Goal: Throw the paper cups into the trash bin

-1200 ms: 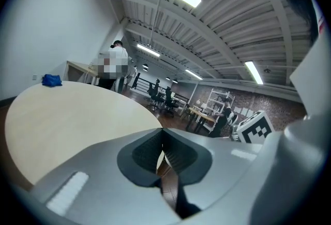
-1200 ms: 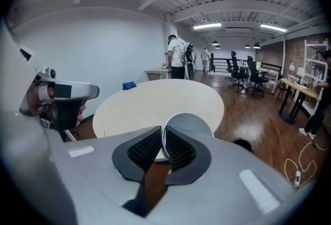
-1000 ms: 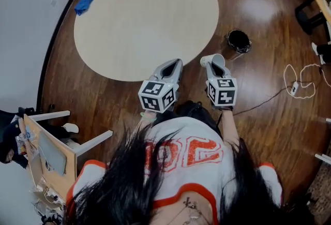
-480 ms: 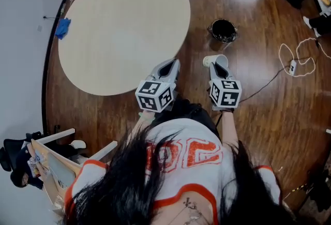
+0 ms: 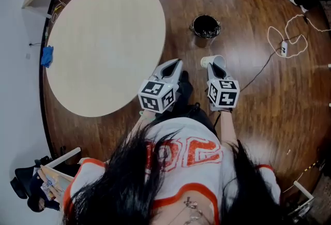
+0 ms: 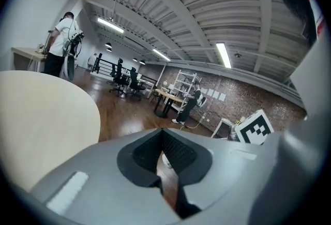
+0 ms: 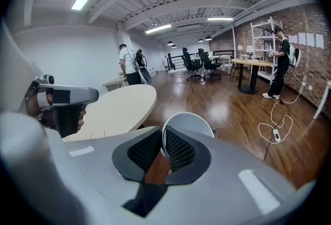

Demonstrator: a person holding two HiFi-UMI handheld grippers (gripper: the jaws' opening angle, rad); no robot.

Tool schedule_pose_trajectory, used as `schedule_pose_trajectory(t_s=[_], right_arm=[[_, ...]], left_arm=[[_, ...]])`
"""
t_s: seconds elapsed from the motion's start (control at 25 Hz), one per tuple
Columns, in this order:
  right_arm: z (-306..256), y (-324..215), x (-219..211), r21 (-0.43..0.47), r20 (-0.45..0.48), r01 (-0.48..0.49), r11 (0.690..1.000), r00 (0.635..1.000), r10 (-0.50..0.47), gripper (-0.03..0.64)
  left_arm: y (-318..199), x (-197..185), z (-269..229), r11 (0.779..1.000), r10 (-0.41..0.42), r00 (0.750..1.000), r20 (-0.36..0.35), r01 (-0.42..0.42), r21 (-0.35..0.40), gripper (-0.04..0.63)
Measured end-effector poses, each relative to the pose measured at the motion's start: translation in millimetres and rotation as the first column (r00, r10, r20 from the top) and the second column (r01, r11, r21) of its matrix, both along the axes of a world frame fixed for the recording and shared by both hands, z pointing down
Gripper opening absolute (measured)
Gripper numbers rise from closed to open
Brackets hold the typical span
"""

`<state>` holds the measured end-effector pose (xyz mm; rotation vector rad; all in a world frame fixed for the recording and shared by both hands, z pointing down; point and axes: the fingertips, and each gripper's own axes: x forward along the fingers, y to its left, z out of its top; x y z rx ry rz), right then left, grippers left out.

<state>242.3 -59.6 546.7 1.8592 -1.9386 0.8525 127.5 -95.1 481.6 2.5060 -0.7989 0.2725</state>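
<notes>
We are in the carrying step: one paper cup (image 7: pixel 189 124) is in hand and on its way to the trash bin (image 5: pixel 206 26). The right gripper (image 5: pixel 216 66) has its jaws pinched on the cup's wall just under the rim, so the white cup sticks out ahead of the tips with its mouth turned roughly sideways. It hangs over the wooden floor (image 5: pixel 253 105), clear of the round table (image 5: pixel 103 43), whose top looks bare. The left gripper (image 5: pixel 174 65) is held level beside the right one, near the table's near edge. Its jaws are brought together with nothing between them.

The black bin stands on the floor ahead of the right gripper and a little to its left, off the table's far-right edge. The cup is near it but not yet above it.

The next move, as we judge it, calls for carrying the cup forward until it is over the bin's open mouth. Only then should the jaws part, because a light cup let go short of the rim would likely land on the floor.
</notes>
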Motion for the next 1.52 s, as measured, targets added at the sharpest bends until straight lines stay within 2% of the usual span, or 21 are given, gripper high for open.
schedule_pose_trajectory(t_s=[0.56,0.96,1.32,1.52], right_arm=[[2.0,-69.7,63.0,-0.007,0.013,-0.094,0.995,0.995,0.095,0.031],[-7.5,-125.3,100.0,0.004,-0.027,-0.123,0.992,0.992,0.123,0.031],[19.3,-156.4,133.4,-0.055,-0.073,-0.077,0.995,0.995,0.073,0.031],[60.9,-188.6,151.8,-0.114,-0.107,0.007,0.993,0.994,-0.02,0.031]], left_arm=[[-84.9,80.8,-9.2,0.99,0.136,0.991,-0.006,-0.136,0.023,0.0],[-150.9,112.2,-7.2,0.991,0.135,0.991,-0.018,-0.135,0.013,0.0],[-165.1,126.4,3.8,0.994,0.11,0.994,-0.008,-0.11,-0.025,0.0],[-179.5,136.8,17.9,0.997,0.07,0.997,0.028,-0.069,-0.042,0.0]])
